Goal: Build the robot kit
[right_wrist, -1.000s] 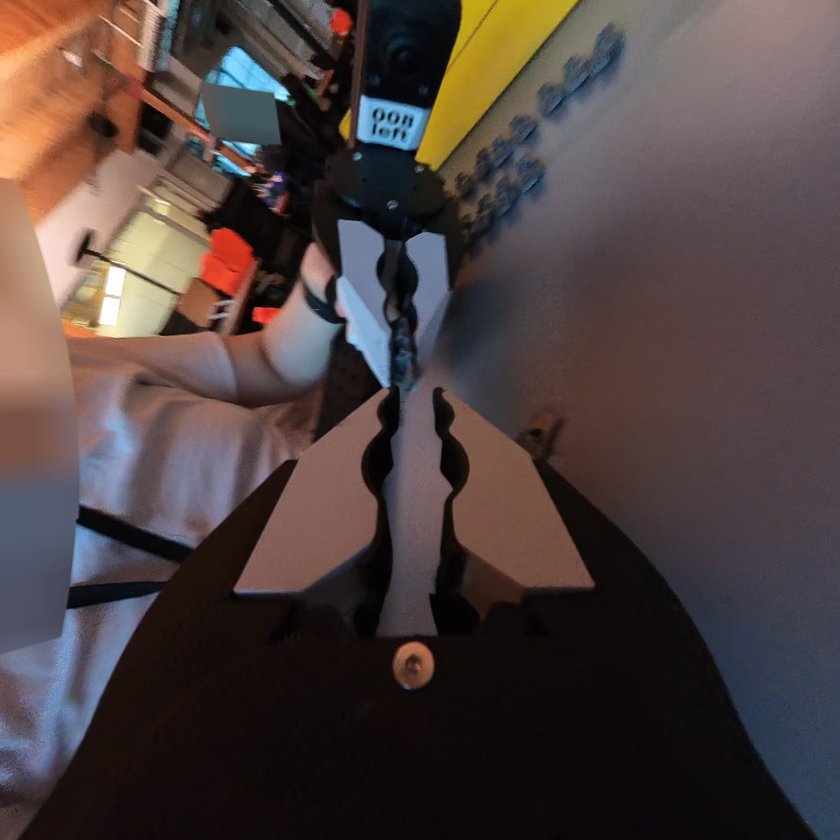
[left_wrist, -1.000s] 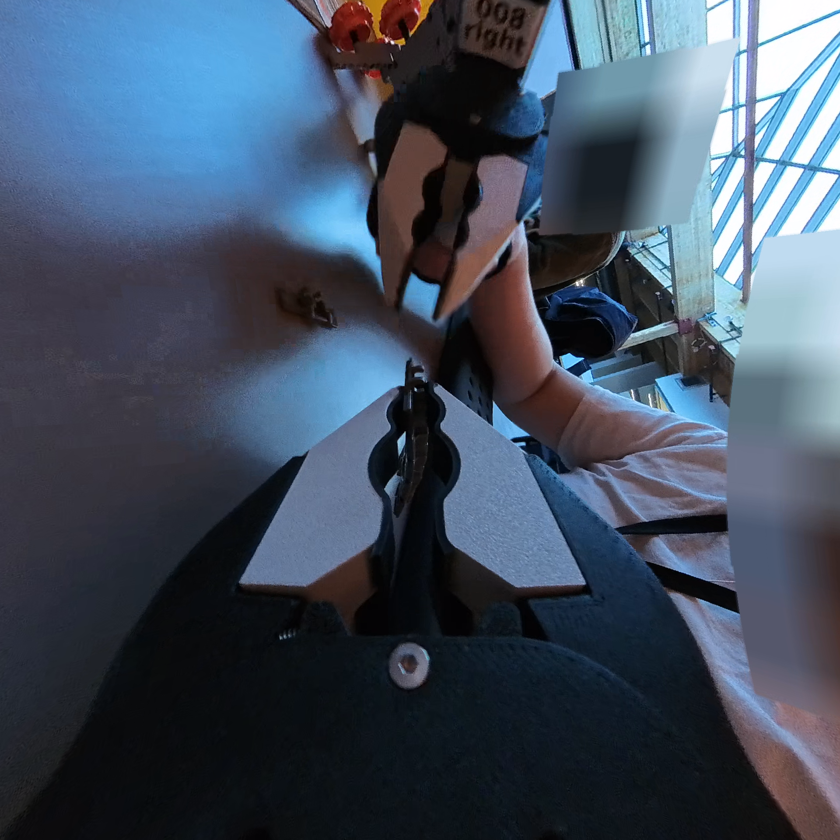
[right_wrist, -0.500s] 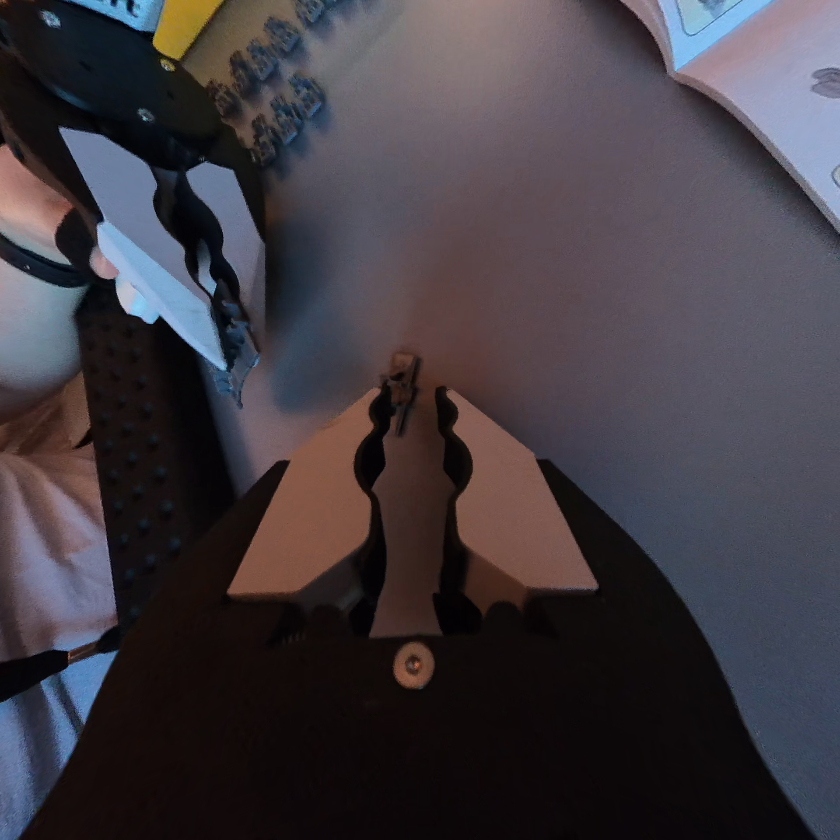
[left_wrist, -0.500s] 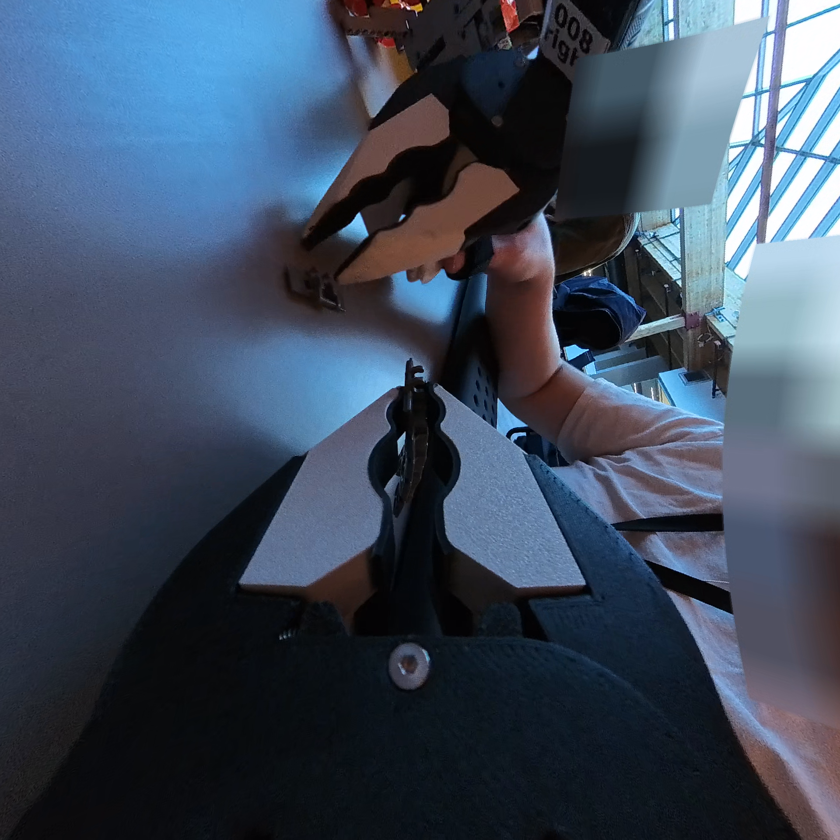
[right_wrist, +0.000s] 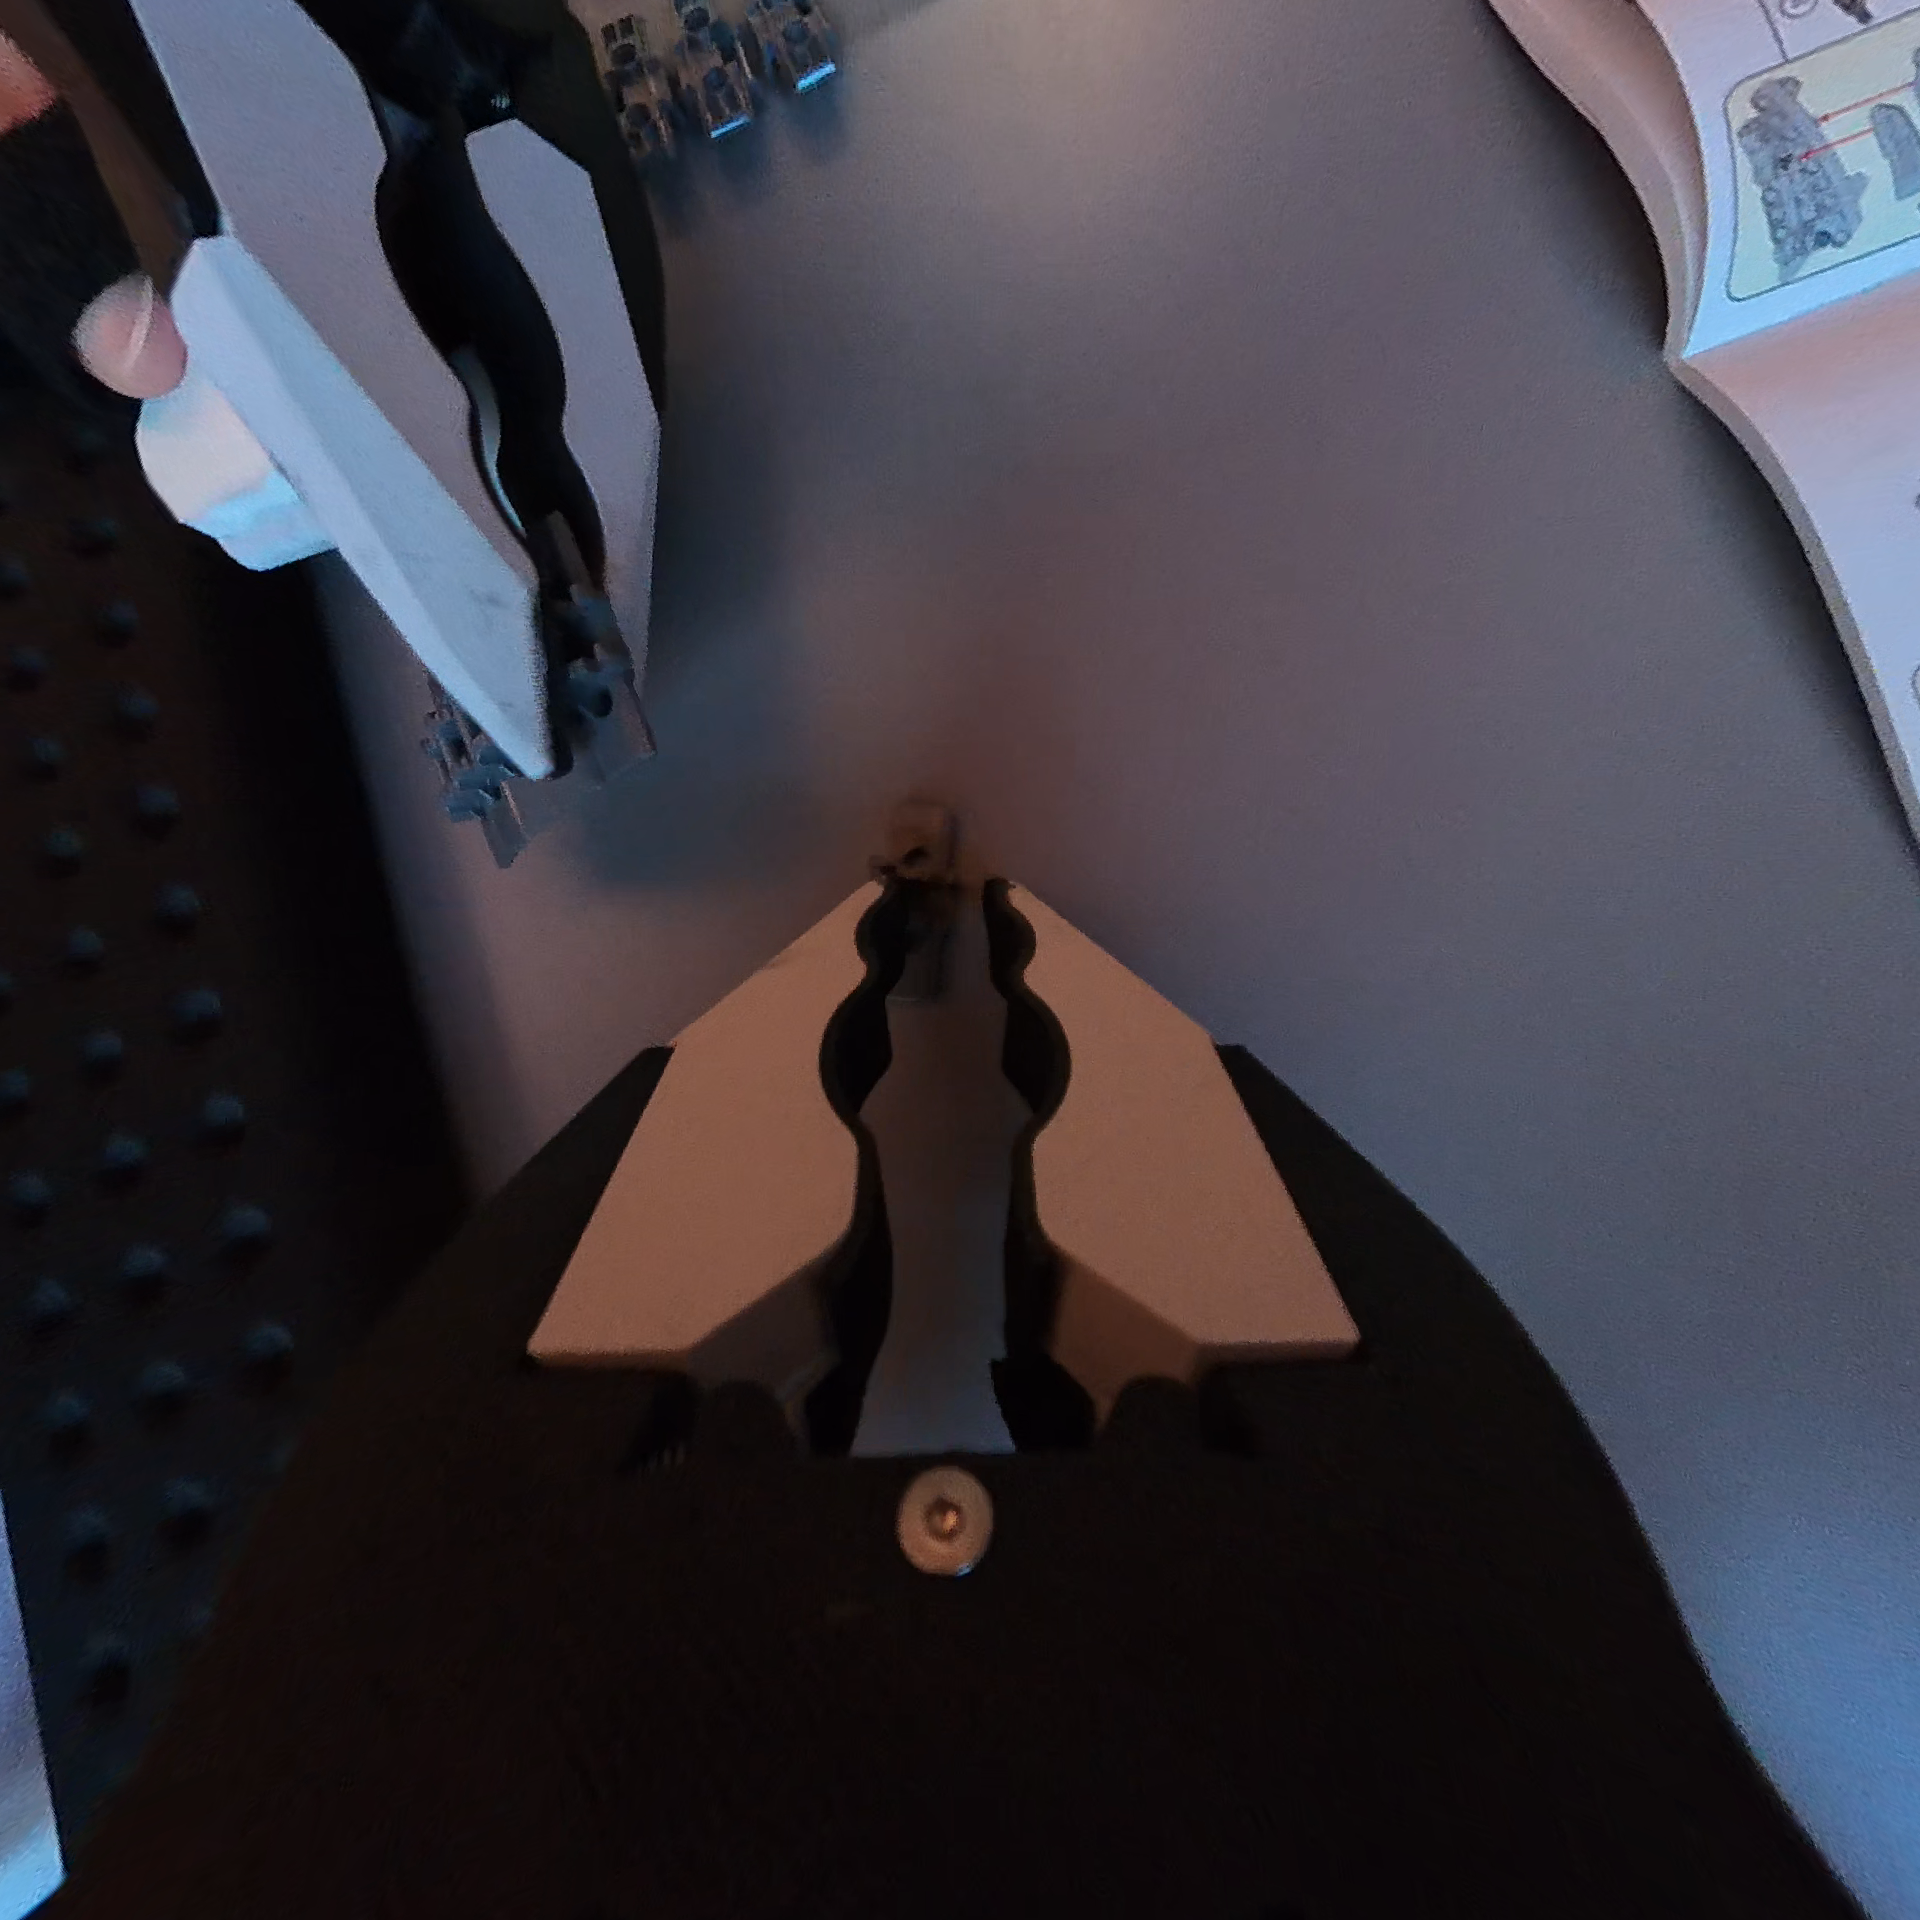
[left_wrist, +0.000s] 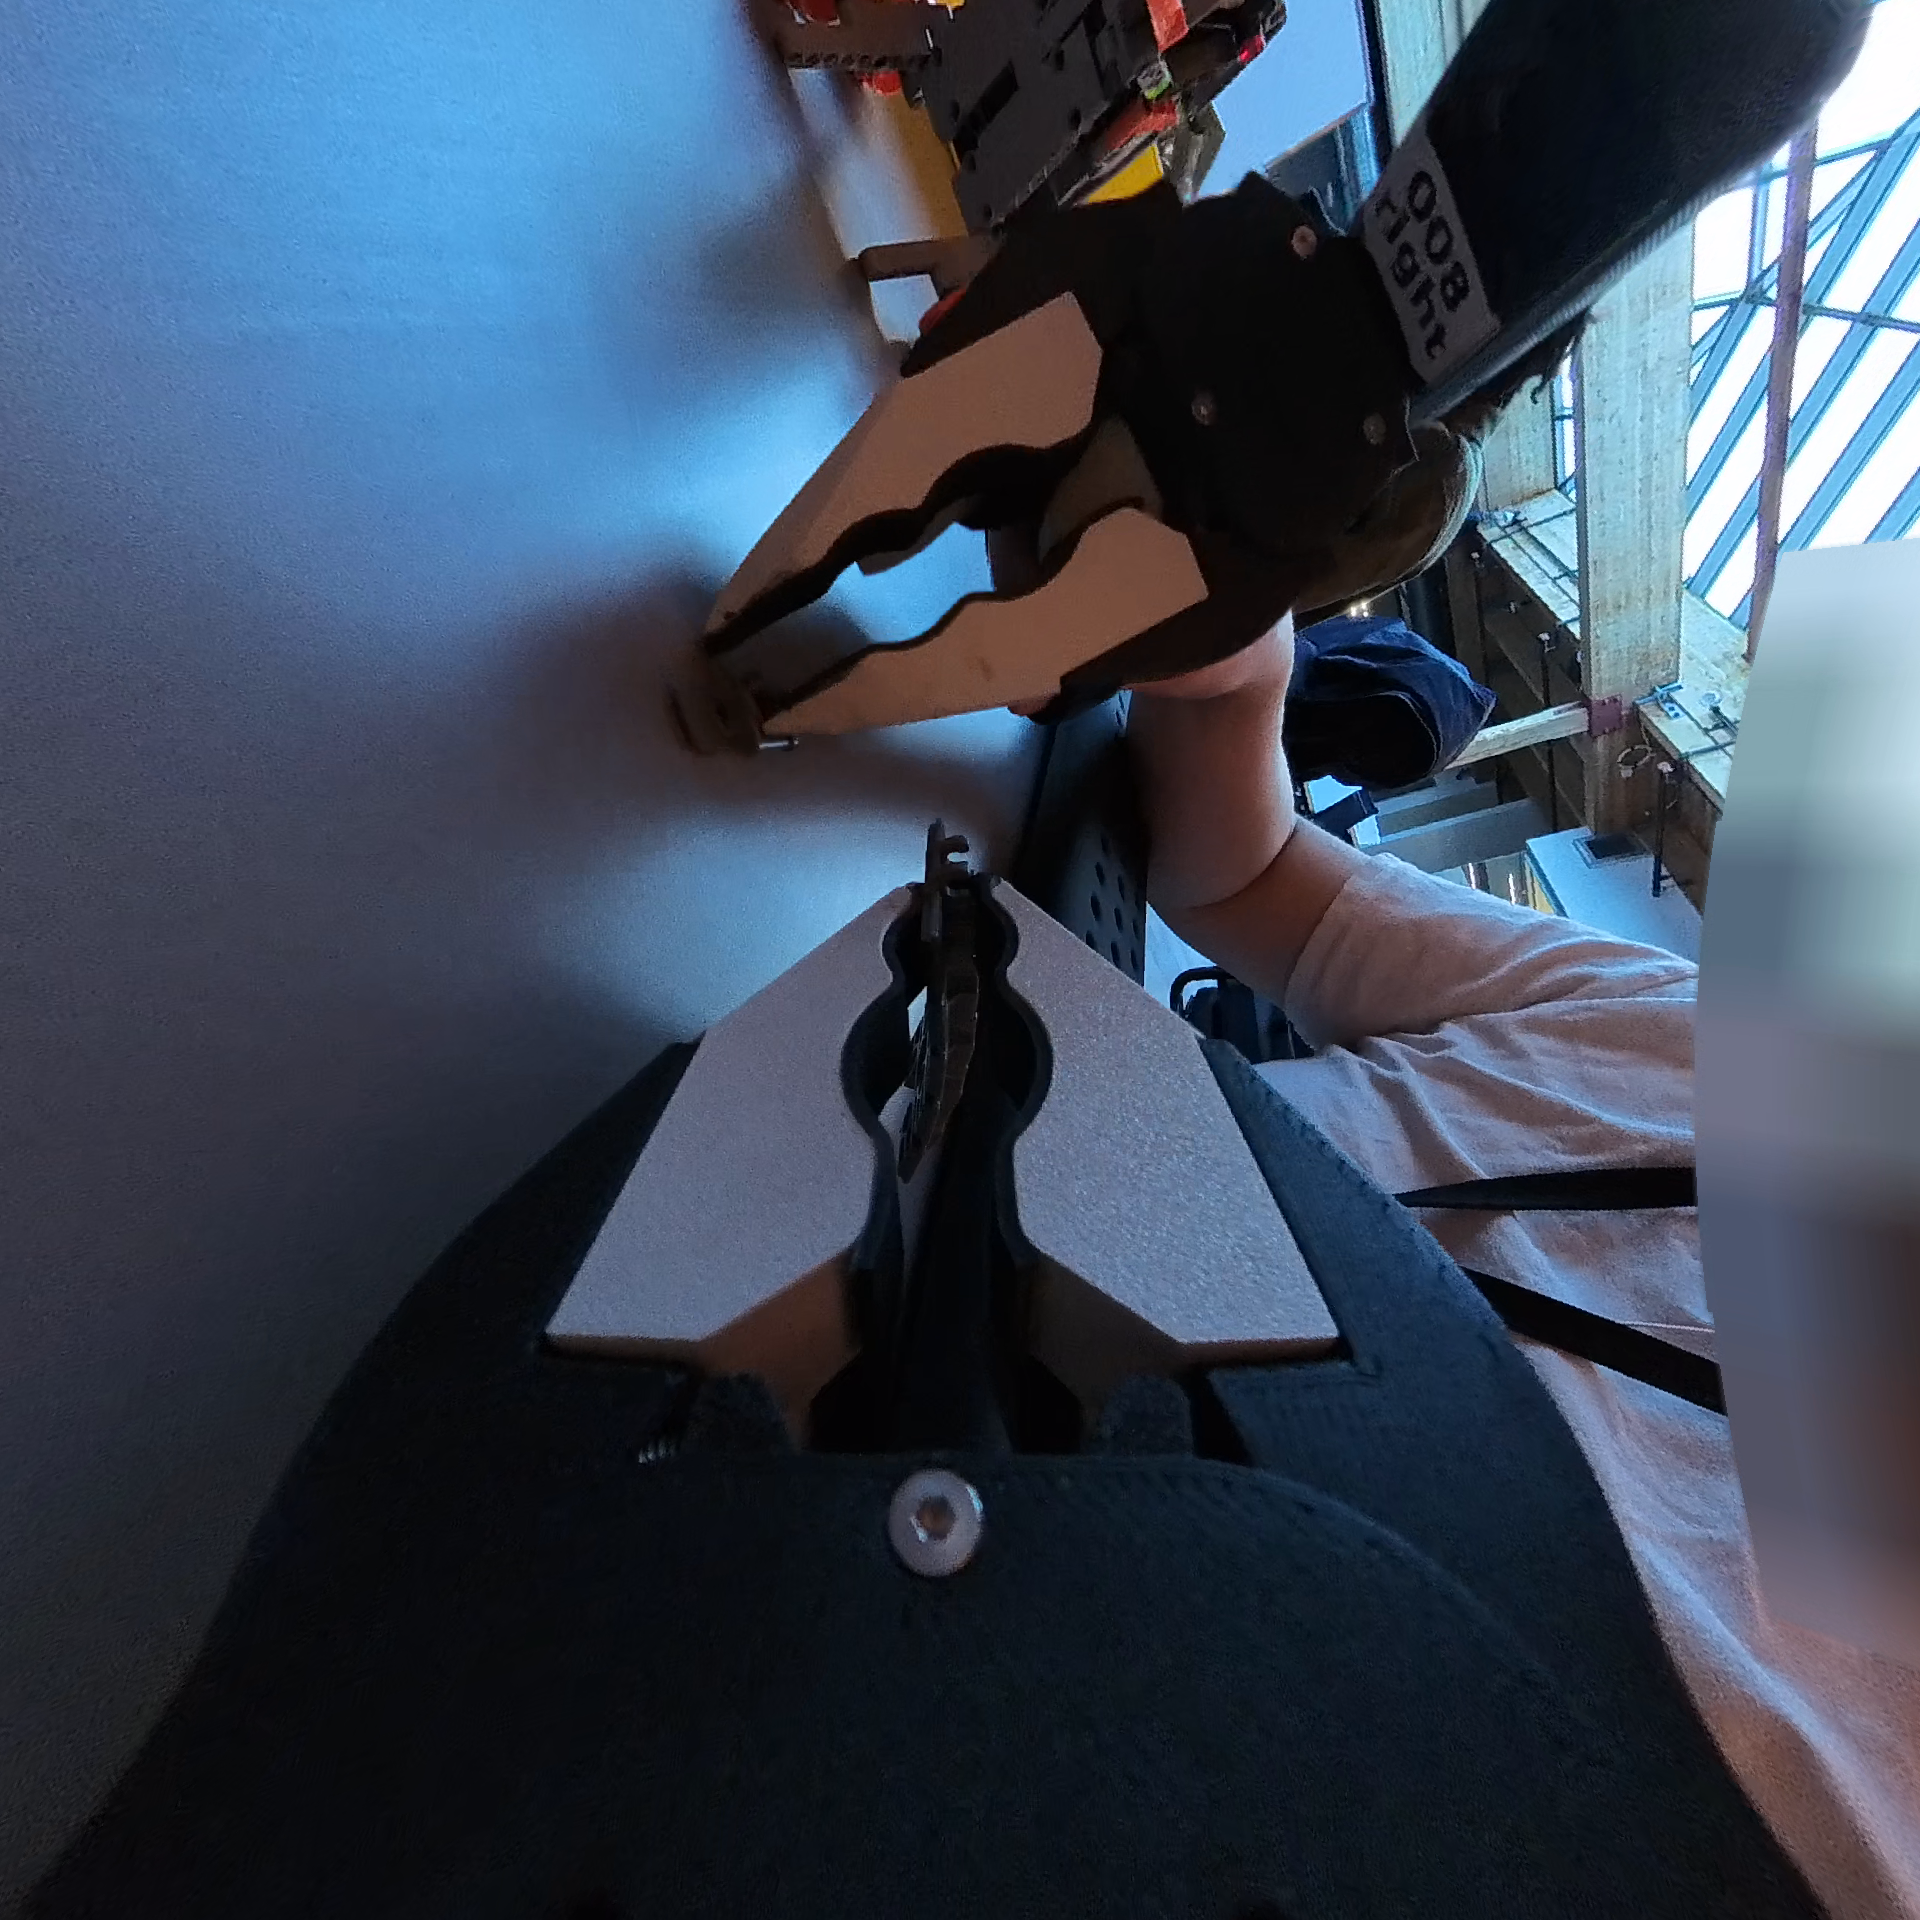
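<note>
My left gripper (left_wrist: 951, 896) is shut on a dark grey toothed brick piece (left_wrist: 943, 1023) and holds it above the grey table (left_wrist: 312, 727). It also shows in the right wrist view (right_wrist: 561, 748) at upper left, with the piece (right_wrist: 587, 665) sticking out of its tips. My right gripper (right_wrist: 940, 896) is open, tips down on the table, with a small grey piece (right_wrist: 923, 844) lying between its fingertips. In the left wrist view the right gripper (left_wrist: 740, 681) stands open over that small piece (left_wrist: 717, 729).
An open instruction booklet (right_wrist: 1808, 239) lies at the right. Several small grey pieces (right_wrist: 717, 88) lie in a row at the far side. A black studded plate (right_wrist: 125, 987) borders the table on the left. A colourful brick model (left_wrist: 1070, 73) stands farther off. A person's arm (left_wrist: 1226, 821) reaches in. Spacing between my two grippers at the tips: around 7 cm.
My right gripper has swung down to the table and moved its open fingers around the small grey piece. My left gripper has kept still with its piece.
</note>
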